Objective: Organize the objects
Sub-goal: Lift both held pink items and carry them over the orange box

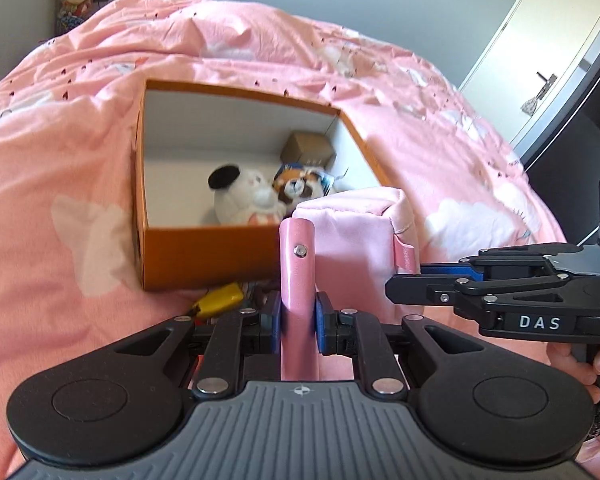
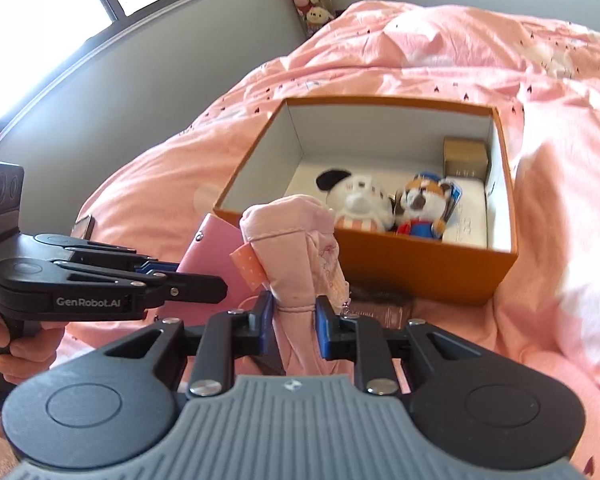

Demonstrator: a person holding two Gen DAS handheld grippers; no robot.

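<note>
- Pink pouch [image 1: 352, 240], a soft fabric bag with a stiffer pink strap or flap [image 1: 297, 276] on one side, hangs just in front of the near wall of the orange box [image 1: 204, 256], above the pink quilt [image 1: 60, 168] and carried by both tools at once.
- Left gripper [image 1: 298, 318] is clenched on the stiff pink strap; right gripper [image 2: 294, 322] is clamped on a bunched lower part of the pouch fabric.
- Carrying it in, as I judge it: bring both ends up level until the underside clears the near wall, then move forward together, so the pouch neither twists nor catches the rim.
- Free floor seems to lie on the left side of the box, beside the white plush [image 2: 360, 204]; the fox-like plush [image 2: 420, 208], a white case [image 2: 470, 216] and a small brown carton [image 2: 466, 158] fill the right.
- Let both grips go only once the pouch rests on the floor; dropping one end first would tip it onto the toys.
- Small items by the box front, a yellow one [image 1: 220, 298] among them, are too blurred to name.
- Readable writing: "DAS" on the right tool's side, "GenRobot.AI" on the left tool's side. Print on the pouch and carton is illegible.
</note>
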